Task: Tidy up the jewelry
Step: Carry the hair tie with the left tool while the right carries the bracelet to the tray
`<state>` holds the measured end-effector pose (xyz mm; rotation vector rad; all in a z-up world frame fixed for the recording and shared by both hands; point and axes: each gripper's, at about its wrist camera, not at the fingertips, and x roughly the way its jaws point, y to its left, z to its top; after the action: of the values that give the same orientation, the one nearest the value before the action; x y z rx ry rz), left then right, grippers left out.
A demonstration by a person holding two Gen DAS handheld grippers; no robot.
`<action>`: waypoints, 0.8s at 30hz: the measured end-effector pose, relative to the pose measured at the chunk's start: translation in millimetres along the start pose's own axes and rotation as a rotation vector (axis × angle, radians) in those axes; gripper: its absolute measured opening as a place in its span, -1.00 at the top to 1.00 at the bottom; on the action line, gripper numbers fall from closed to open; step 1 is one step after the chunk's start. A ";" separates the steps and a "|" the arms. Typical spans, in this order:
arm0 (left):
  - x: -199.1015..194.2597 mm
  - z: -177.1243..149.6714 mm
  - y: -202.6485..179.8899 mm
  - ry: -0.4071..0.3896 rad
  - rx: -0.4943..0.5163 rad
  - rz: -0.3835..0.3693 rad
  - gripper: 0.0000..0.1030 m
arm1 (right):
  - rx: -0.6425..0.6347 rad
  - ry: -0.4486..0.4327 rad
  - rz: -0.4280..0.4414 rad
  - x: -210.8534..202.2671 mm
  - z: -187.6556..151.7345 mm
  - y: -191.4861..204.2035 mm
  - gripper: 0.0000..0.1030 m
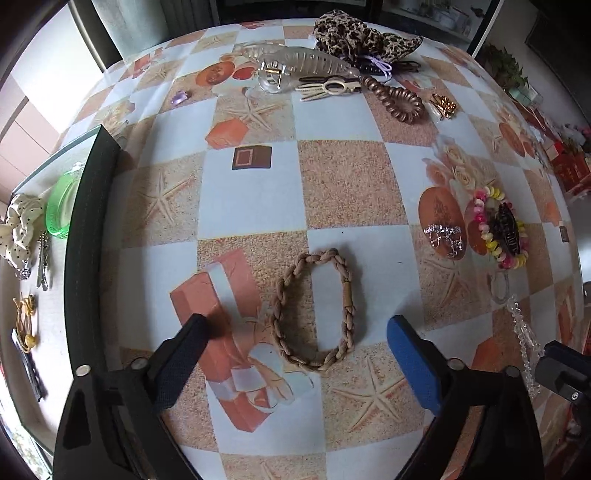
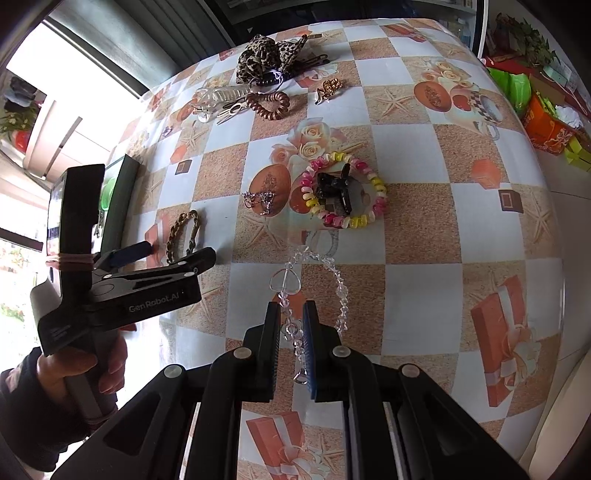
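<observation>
A braided tan band (image 1: 314, 306) lies flat on the patterned tablecloth. My left gripper (image 1: 299, 325) hangs over it, open, one finger on each side of the ring and neither pad touching it. In the right wrist view the same gripper (image 2: 177, 251) sits at the left, held by a hand (image 2: 85, 369), with the braided band (image 2: 183, 236) just beyond its tips. My right gripper (image 2: 291, 308) is shut on a clear crystal bead bracelet (image 2: 341, 291), whose loop trails onto the cloth ahead. That crystal bracelet (image 1: 524, 332) shows at the right edge of the left wrist view.
A black-walled tray (image 1: 88, 221) at the left holds a green bangle (image 1: 59, 206), a dotted scrunchie (image 1: 20, 229) and yellow ties (image 1: 26, 321). A pastel coil bracelet (image 2: 369, 218) rings a black claw clip (image 2: 334, 188). Far off lie a leopard scrunchie (image 1: 354, 35), a clear claw clip (image 1: 303, 62) and a brown spiral tie (image 1: 402, 103).
</observation>
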<state>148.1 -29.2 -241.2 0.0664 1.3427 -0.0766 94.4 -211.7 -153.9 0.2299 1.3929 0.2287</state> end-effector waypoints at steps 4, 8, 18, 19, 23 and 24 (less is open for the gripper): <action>-0.6 1.1 -3.2 -0.033 0.040 -0.018 0.58 | -0.002 0.001 0.000 0.2 0.5 -0.5 0.75; 0.2 -1.3 -0.8 -0.041 0.031 -0.072 0.74 | -0.005 -0.002 -0.003 -2.2 0.5 0.9 0.75; -67.7 -3.6 16.2 -0.138 -0.024 -0.145 0.75 | -0.020 -0.025 0.015 -18.1 5.7 14.9 0.75; -78.5 -6.0 19.5 -0.149 -0.031 -0.147 0.75 | -0.024 -0.027 0.020 -19.6 6.7 17.7 0.75; -132.0 -33.1 43.5 -0.187 -0.059 -0.146 0.75 | -0.042 -0.034 0.042 -24.6 13.3 32.6 0.75; -139.8 -37.7 48.9 -0.193 -0.070 -0.144 0.75 | -0.051 -0.037 0.044 -25.2 15.1 37.3 0.75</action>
<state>84.7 25.4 -113.3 -0.0950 1.1546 -0.1540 104.3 -183.8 -116.7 0.2219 1.3449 0.2949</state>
